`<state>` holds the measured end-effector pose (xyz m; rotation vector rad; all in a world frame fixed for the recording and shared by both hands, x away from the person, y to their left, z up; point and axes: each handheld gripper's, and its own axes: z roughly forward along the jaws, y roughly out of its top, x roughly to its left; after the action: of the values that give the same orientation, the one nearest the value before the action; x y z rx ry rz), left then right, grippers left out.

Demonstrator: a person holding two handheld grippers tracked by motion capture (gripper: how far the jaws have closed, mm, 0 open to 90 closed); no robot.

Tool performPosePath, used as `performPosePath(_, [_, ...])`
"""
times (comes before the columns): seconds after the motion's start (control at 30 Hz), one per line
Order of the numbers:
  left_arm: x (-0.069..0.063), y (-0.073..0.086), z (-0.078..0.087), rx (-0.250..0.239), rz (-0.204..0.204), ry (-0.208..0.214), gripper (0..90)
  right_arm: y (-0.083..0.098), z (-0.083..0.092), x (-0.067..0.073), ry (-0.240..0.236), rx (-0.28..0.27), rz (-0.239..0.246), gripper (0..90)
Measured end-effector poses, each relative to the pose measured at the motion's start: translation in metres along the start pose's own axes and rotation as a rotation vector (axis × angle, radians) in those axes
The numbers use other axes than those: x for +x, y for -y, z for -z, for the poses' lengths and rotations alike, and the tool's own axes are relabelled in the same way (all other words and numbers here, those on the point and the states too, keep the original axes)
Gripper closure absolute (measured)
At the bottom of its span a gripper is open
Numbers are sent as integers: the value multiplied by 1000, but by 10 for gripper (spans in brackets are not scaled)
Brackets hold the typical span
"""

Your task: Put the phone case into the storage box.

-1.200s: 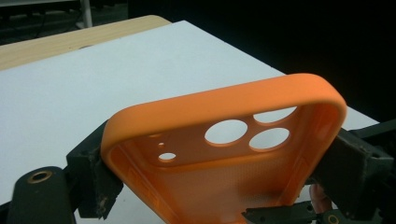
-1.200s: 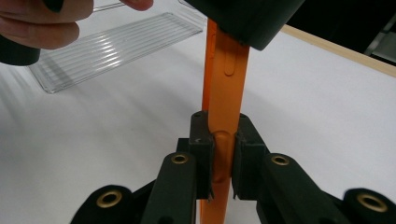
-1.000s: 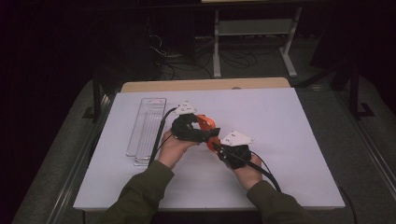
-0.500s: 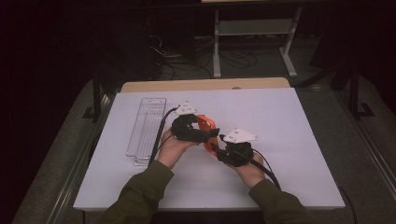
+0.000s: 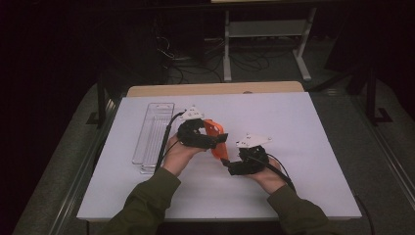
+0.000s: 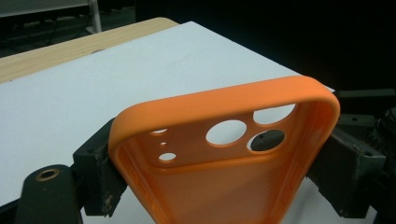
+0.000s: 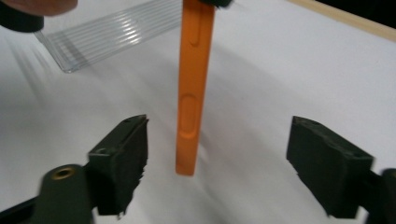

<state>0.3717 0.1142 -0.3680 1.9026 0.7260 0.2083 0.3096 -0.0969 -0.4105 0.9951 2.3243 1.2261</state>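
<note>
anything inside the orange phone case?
Nothing: the orange phone case is an empty shell with open camera cutouts, clamped across its sides by the left tongs. Its lower end runs below the left gripper view's edge, unseen there.

A white sheet covers most of the desk, whose pale wooden top shows as a strip along the far edge. On the left part of the sheet lies a clear plastic tray, long and narrow, with ribbed lengthwise grooves, its long side running away from the near edge. Beyond the desk, on the dark floor, stands a light grey metal frame with a shelf and two legs. Black cables lie tangled on the floor beside it.
</note>
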Motion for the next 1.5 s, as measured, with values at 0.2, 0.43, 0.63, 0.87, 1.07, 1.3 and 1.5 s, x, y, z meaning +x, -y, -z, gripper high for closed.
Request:
performPosePath(0.2, [0,-2,4,-11,12,-2,156,5,3,-7,3,36,-1,5])
performPosePath(0.43, [3,-9,11,-34,3,-15,157,20,16,-17,1,59,5,0])
performPosePath(0.63, [8,-19,22,-54,-6,-35,156,35,28,-20,4,23,-15,0])
performPosePath(0.87, [20,-31,39,-73,-17,-81,156,51,38,-26,40,16,25,0])
performPosePath(1.07, [32,-45,52,-87,-29,-118,155,61,44,-30,39,22,-2,0])
performPosePath(1.3, [45,-58,65,-102,-45,-170,155,68,46,-33,22,31,5,0])
performPosePath(1.5, [56,-64,74,-116,-40,-209,155,67,46,-31,27,26,4,0])
